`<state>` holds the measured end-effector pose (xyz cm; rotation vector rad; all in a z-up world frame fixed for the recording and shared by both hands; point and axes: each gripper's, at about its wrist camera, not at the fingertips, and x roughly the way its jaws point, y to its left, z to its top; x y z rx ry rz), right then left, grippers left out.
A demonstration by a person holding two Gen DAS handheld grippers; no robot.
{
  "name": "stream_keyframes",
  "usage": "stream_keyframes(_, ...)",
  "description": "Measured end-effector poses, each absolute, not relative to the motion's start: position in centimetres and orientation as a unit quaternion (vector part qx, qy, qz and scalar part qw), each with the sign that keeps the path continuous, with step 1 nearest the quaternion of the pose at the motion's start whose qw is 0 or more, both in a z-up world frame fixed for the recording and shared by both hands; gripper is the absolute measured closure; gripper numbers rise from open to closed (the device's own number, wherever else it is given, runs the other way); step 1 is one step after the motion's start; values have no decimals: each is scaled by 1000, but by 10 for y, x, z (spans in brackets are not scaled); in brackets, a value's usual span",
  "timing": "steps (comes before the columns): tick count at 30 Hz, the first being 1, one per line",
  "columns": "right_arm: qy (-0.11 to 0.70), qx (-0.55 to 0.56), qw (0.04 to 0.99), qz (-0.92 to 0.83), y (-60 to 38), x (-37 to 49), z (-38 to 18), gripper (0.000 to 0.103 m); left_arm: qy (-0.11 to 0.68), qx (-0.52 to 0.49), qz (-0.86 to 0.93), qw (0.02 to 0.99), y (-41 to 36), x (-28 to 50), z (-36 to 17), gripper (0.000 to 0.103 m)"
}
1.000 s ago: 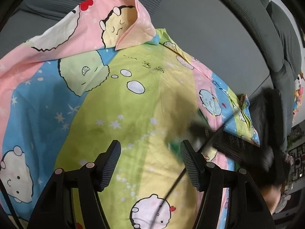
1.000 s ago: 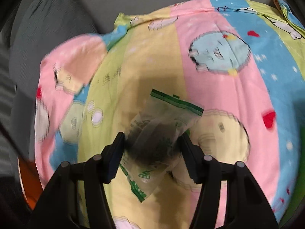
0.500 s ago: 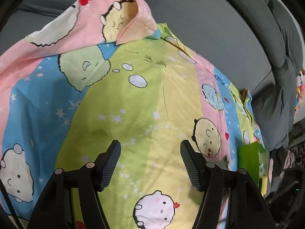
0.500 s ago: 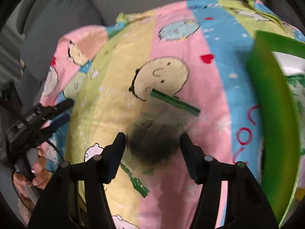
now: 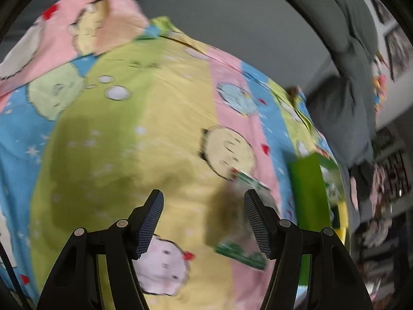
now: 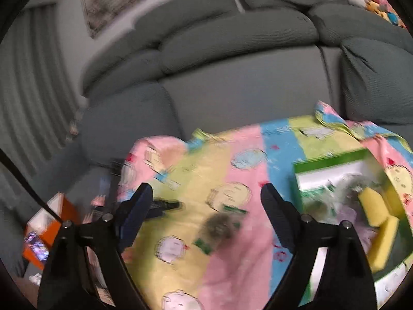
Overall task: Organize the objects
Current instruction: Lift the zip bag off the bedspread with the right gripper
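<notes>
My right gripper [image 6: 206, 217] has just been opening: its jaws now stand wide, with nothing between the pads. The clear bag [image 6: 219, 228], green-edged with dark contents, lies flat on the cartoon-print sheet [image 6: 232, 155], just left of the green box [image 6: 333, 161] and outside it. My left gripper [image 5: 202, 222] stands half open and holds nothing; in its view the bag [image 5: 240, 219] lies close behind its right-hand finger.

The green box already contains yellow sponges [image 6: 379, 222] and some clear wrapping, so I judge it to be the collecting container and the bag to be not yet stowed.

Procedure for the step in hand, as I judge it:
1. Steady the gripper first. Both views are blurred.
2. Approach the bag from above the sheet, fingers straddling its dark middle rather than a thin edge.
3. Close on the bag alone. The sheet is loose cloth and may be pinched up with the film.
4. Lift clear of the green box's near wall before crossing over it.
5. Release over a free spot beside the sponges.

The film is likely slippery, so a light grip may let it slide.
</notes>
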<state>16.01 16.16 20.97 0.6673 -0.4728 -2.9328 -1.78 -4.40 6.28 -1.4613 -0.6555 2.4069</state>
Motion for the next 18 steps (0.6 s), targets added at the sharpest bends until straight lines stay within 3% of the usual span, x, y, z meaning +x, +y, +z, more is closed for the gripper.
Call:
stream_keyframes(6, -129, 207, -10, -970, 158, 160, 203, 9, -184, -507, 833, 125, -10, -16, 63, 38)
stream_keyframes(14, -207, 310, 1, -928, 177, 108, 156, 13, -172, -526, 818, 155, 8, -21, 51, 38)
stream_keyframes(18, -195, 352, -17, -915, 179, 86, 137, 14, -175, -539, 807, 168, 13, -21, 44, 38)
